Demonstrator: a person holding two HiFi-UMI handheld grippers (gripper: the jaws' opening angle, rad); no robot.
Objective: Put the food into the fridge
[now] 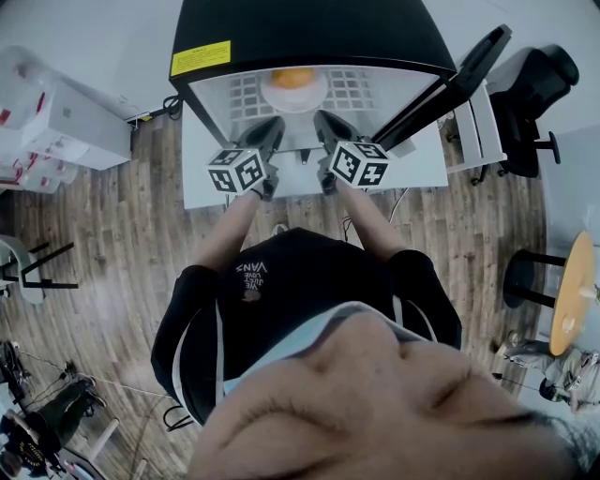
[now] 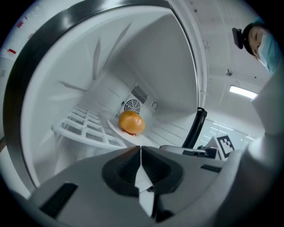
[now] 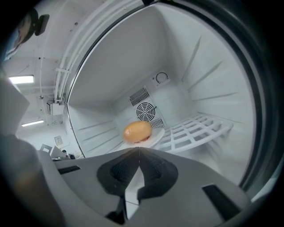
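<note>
1. The left gripper point(image 2: 140, 148) has its two grey jaws pressed together along their whole inner edge, with nothing between the dark pads.
2. The right gripper point(image 3: 139, 150) is the same: its jaws meet tip to tip and grip nothing.
3. In the head view both grippers sit side by side at the mouth of the fridge, tips pointing inward. The left one's black-and-white marker cube point(image 1: 239, 171) and the right one's marker cube point(image 1: 360, 162) stay outside the opening.
4. Straight beyond both sets of tips, and well apart from them, lies the round orange-brown food item point(image 3: 137, 132), smooth and glossy. It is already inside the fridge, towards the back.
5. The food rests on a small round white plate point(image 3: 156, 135); a reddish edge shows at the bottom where it meets the plate.
6. The plate sits on a white plastic grid shelf point(image 3: 195, 128), whose bars show on either side of it in the head view.
7. Behind the food, on the rear wall, is a round fan grille point(image 3: 146, 111) with a slotted vent above it.
8. The compact fridge with a black top and white interior point(image 1: 300, 28) stands on a white table point(image 1: 417, 169). Its black door point(image 1: 459, 80) is swung open to the person's right.
9. Around the table is wood-plank flooring point(image 1: 112, 234), and a black office chair point(image 1: 534, 94) stands past the door.
</note>
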